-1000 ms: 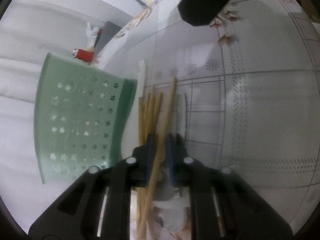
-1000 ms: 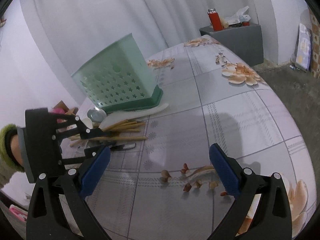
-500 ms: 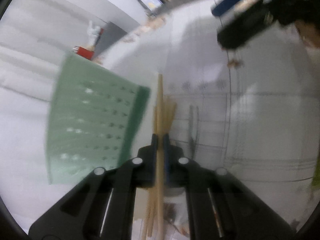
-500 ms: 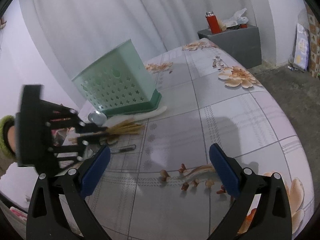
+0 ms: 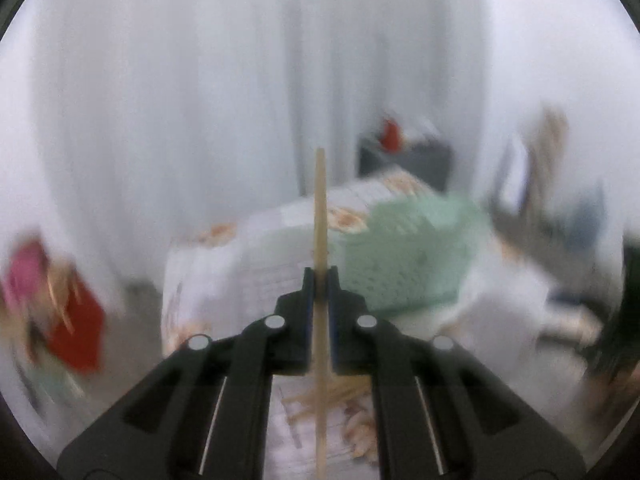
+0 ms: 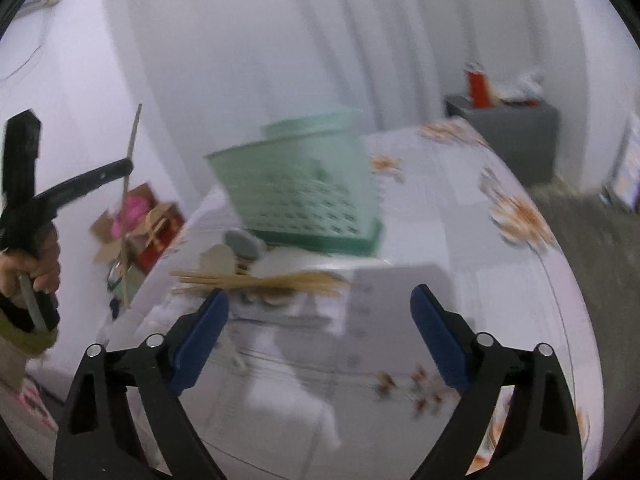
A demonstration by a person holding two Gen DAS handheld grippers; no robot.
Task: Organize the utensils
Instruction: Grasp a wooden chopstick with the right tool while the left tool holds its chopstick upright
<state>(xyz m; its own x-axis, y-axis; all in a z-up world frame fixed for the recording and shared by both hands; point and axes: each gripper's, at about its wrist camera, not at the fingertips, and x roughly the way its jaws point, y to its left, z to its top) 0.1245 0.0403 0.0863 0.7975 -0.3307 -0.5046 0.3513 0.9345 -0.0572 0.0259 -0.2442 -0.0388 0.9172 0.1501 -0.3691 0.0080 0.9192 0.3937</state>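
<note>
Two blurred fisheye views look along handheld grippers over a table [image 6: 460, 208] covered in a pale cloth printed with orange flowers.

In the left wrist view, the left gripper [image 5: 320, 276] has its blue-padded jaws pressed together on a single wooden chopstick [image 5: 320, 216]. The stick runs straight up the middle of the view, its tip reaching past the jaws and its lower end leaving the bottom edge. In the right wrist view the same gripper [image 6: 126, 168] appears at far left, raised above the table edge, with the chopstick [image 6: 130, 160] standing nearly upright in it. A person's hand [image 6: 34, 270] grips its handle, with a green cuff at the wrist.

A mint green basket [image 6: 304, 184] with star-shaped holes sits on the table, tilted, its base rim toward the camera. Just in front of it lies a loose bundle of wooden chopsticks [image 6: 260, 280], beside a round metal spoon bowl [image 6: 244, 244] and a pale wooden spoon [image 6: 218, 260].

The right gripper [image 6: 320, 340] hangs above the cloth near that bundle. Its blue pads stand wide apart with nothing between them, having just narrowed slightly.

Behind the table, white curtains hang, and a red flask [image 6: 476, 82] stands on a grey cabinet [image 6: 516, 132].
</note>
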